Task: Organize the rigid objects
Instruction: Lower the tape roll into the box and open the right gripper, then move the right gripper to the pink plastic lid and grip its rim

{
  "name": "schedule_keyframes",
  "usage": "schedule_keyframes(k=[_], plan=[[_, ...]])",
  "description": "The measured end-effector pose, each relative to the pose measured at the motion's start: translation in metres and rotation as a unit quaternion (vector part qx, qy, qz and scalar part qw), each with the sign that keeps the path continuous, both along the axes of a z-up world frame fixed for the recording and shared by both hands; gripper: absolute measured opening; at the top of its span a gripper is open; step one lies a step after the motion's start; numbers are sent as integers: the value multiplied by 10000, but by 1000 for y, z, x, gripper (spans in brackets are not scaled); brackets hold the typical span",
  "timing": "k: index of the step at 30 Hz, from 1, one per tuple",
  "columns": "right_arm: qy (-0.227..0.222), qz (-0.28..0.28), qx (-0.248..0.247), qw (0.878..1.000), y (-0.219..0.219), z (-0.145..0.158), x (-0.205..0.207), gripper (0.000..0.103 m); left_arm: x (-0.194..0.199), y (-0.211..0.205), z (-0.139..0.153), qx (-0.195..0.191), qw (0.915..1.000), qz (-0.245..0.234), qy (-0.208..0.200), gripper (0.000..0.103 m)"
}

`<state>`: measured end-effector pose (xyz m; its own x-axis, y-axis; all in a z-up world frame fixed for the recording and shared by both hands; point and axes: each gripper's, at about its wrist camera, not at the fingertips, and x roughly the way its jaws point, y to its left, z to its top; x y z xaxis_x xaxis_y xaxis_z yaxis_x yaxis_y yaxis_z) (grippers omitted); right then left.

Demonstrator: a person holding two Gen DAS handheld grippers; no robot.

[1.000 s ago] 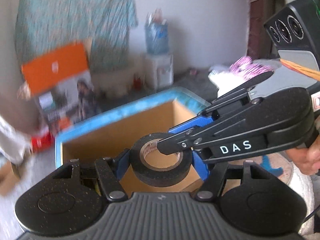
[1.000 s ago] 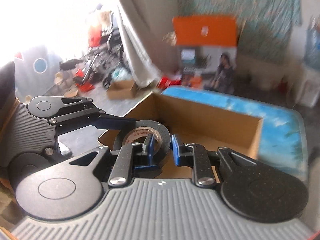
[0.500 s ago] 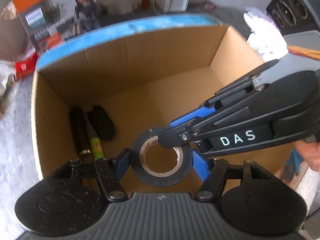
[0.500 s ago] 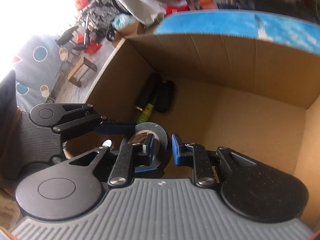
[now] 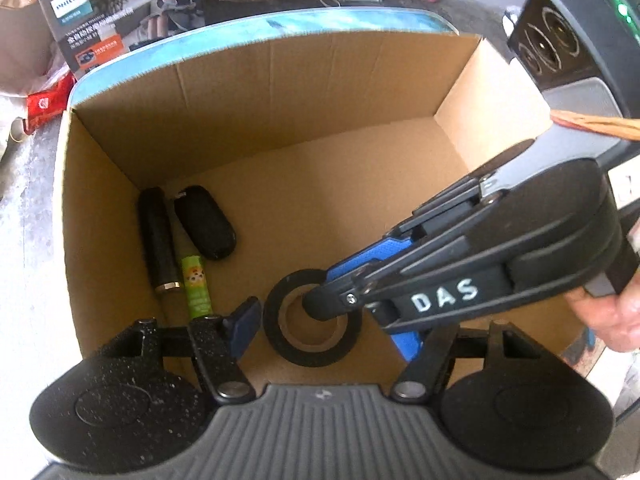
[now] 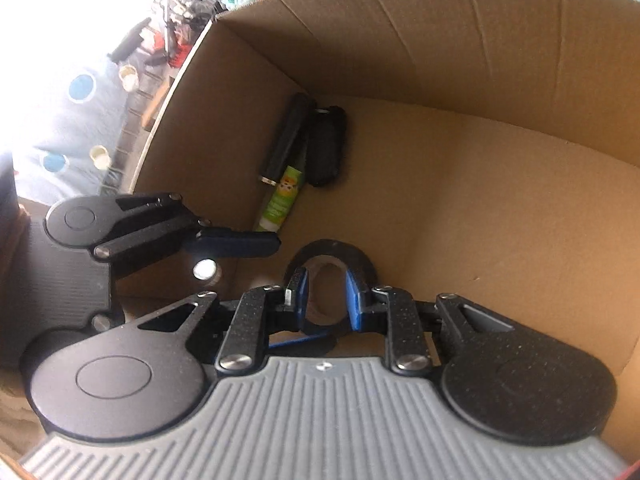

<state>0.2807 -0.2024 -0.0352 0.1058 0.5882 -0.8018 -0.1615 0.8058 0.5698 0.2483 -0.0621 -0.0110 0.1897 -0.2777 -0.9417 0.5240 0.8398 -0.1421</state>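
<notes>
Looking down along my left gripper [image 5: 326, 332], I see its jaws standing wide, one pad on each side of the tape [image 5: 308, 356] and neither pressing it; there is a clear gap at the left pad. The tape lies flat on the floor of the box [image 5: 280, 92], just ahead of my left fingertips.

My right gripper [image 6: 326, 296] comes in from the right of this view, held by my hand [image 5: 608, 312], and its tip covers part of the tape's hole and far rim. From here I cannot see the gap between its pads.

The right wrist view shows that gap: the jaws are almost closed, with only a narrow slit. The tape's hole shows through it and the black ring arcs round beyond both pads. Nothing is visibly pinched between them. Whether the pads touch the ring I cannot tell.

Ahead and to the left of both grippers, by the box's side wall, lie a black tube [image 5: 156, 240], a key fob [image 5: 206, 228] and a green stick [image 5: 194, 284], close together. Only the left view takes in the tape's whole ring.
</notes>
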Motion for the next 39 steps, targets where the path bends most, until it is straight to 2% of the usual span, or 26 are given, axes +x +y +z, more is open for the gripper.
schedule_keyframes(k=[4,10,14,15,19,21,24,29,34,39], plan=[[-276,-231,251,9990,-12,18,-11,22,-12,4,23,-170,9992,65,-370,76],[-1215,-692,601,9883,-46,77,-64,30,-52,10,75,-543,9916,96,-1168,86],[-1992,-1062,807,9708,-79,120,-120,37,-95,12,106,-731,9814,98,-1774,93],[-2190,-1170,846,9650,-85,129,-137,42,-101,13,110,-790,9784,117,-1907,94],[-2811,-1461,873,9445,-112,150,-203,45,-135,22,116,-1034,9678,300,-2274,96],[-2953,-1524,840,9394,-116,146,-232,45,-154,27,112,-1089,9659,386,-2319,96],[-2963,-1586,742,9389,-112,128,-266,45,-171,30,92,-1047,9667,474,-2285,97],[-2729,-1429,449,9503,-83,93,-298,45,-188,30,41,-670,9802,400,-1817,97],[-2289,-1128,136,9668,-45,52,-299,45,-193,28,-7,-375,9908,318,-1263,97],[-1946,-827,-31,9774,-15,22,-279,45,-189,23,-39,25,9933,235,-1128,96]])
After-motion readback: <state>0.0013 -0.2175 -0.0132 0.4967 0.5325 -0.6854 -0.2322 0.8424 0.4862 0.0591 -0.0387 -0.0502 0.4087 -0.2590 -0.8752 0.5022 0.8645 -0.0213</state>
